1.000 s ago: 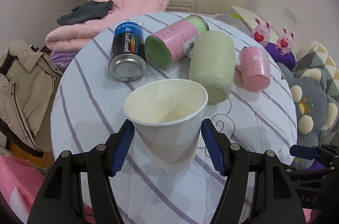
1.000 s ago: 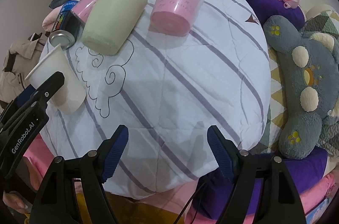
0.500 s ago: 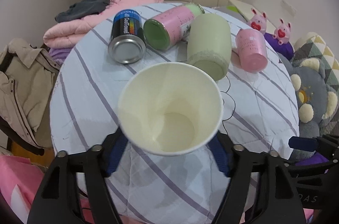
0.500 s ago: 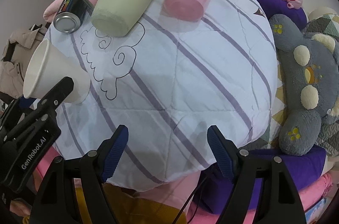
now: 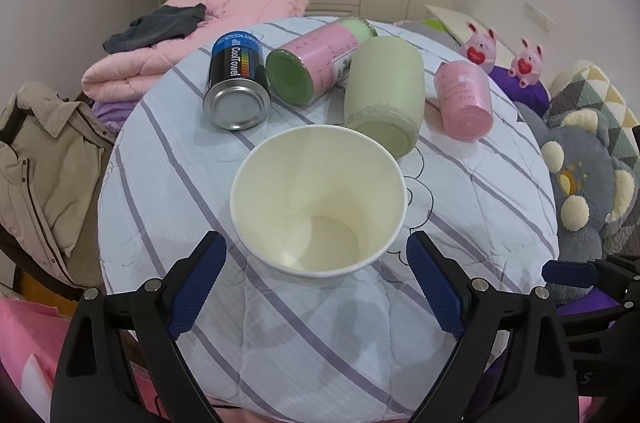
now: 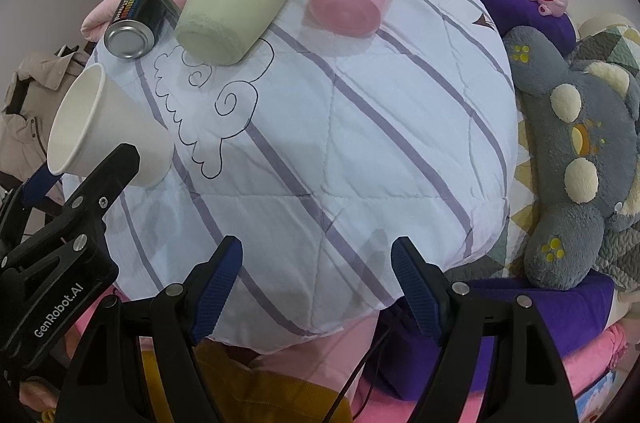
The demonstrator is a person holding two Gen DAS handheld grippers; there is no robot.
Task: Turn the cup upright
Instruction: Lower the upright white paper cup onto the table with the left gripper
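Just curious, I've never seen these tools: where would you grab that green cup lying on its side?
Grip the green cup across its round side wall, about midway along, coming down from above with one finger on each side. It lies flat, closed base toward the camera, and the pink-labelled jar crowds its left side.

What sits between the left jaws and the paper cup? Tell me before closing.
Nothing visible. The paper cup stands mouth-up on the striped cloth, in the open gap of the left gripper, both jaws clear of its wall. The green cup and the black can lie beyond it.
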